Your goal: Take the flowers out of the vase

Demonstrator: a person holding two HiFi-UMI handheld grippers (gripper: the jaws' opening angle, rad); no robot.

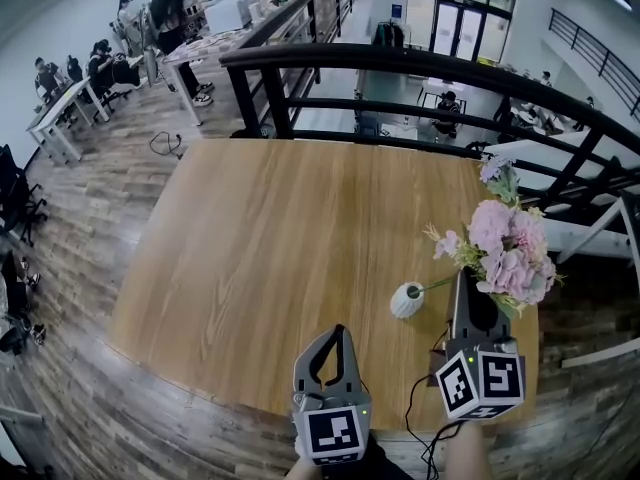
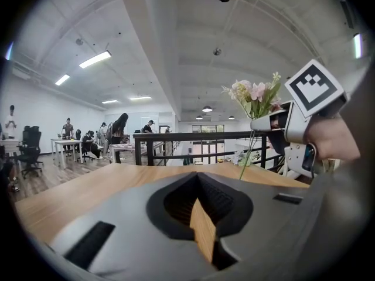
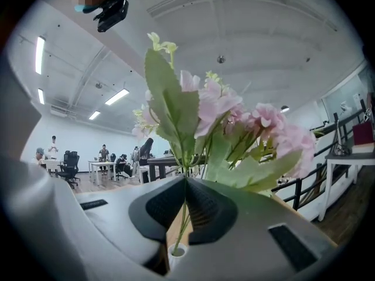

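A bunch of pink flowers [image 1: 510,253] with green leaves hangs over the right end of the wooden table [image 1: 270,248]. My right gripper [image 1: 463,280] is shut on its thin green stems. In the right gripper view the stems [image 3: 183,215] run down between the jaws to the mouth of the small white vase [image 3: 175,252]; the blooms [image 3: 225,113] spread above. The vase [image 1: 407,300] stands upright just left of that gripper. My left gripper [image 1: 338,333] hovers at the near table edge, shut and empty. The left gripper view shows the flowers [image 2: 253,92] held up by the right gripper [image 2: 259,123].
A black railing [image 1: 400,63] runs behind the table's far edge, with a drop to a lower floor beyond. A black cable [image 1: 415,408] hangs at the near edge by my right hand. People sit at desks [image 1: 70,93] far to the left.
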